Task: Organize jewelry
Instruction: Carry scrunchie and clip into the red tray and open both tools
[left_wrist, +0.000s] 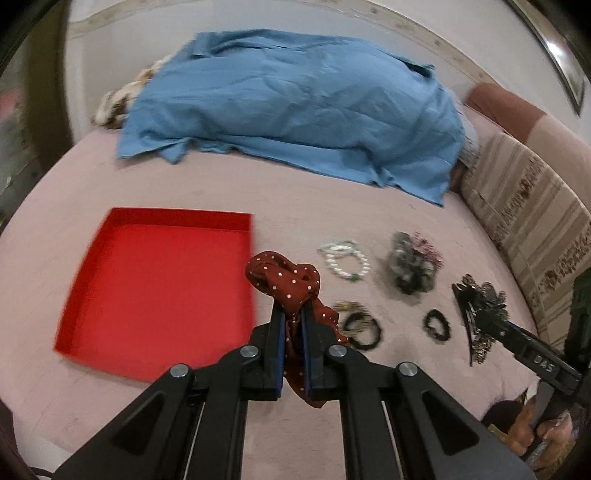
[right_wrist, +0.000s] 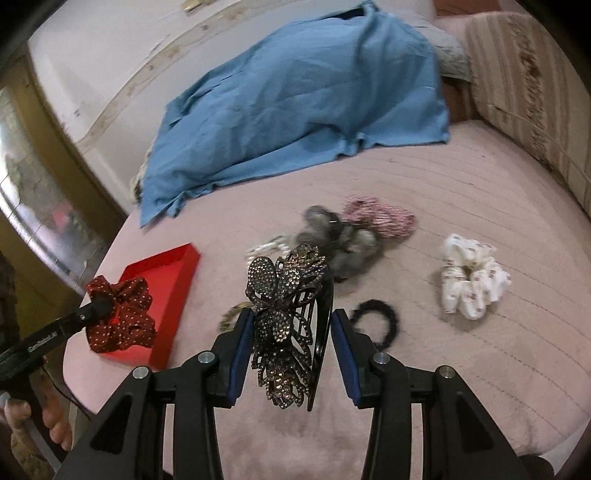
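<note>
The left gripper (left_wrist: 293, 314) has its jaws closed tight on a dark red scrunchie (left_wrist: 284, 275) with white dots. The scrunchie hangs just beside the right edge of the red tray (left_wrist: 92, 317), a little above the pink bed (left_wrist: 258, 184).

The right gripper (right_wrist: 291, 321) has its jaws spread apart. A sparkly flower hair clip (right_wrist: 286, 314) sits between them. Its left side is touching or nearly touching the left jaw, and there is a gap on its right side.

The red tray lies flat on the bed. To the right of the tray, near the clip, lies a black hair tie (right_wrist: 376, 321). Two more small black hair ties (left_wrist: 437, 325) lie to the right of the tray too. A bit farther from the tray sits a white scrunchie (right_wrist: 472, 282) with little pink marks. White bead bracelets (left_wrist: 345, 258) lie just past the red scrunchie. A gray scrunchie (right_wrist: 340, 240) and a pink one (right_wrist: 380, 216) touch each other, farther back from the tray.

Far behind the tray, a big blue cloth (left_wrist: 295, 107) covers a lump on the bed. A striped pillow (left_wrist: 528, 229) lies at the bed's right side, well apart from the tray.
</note>
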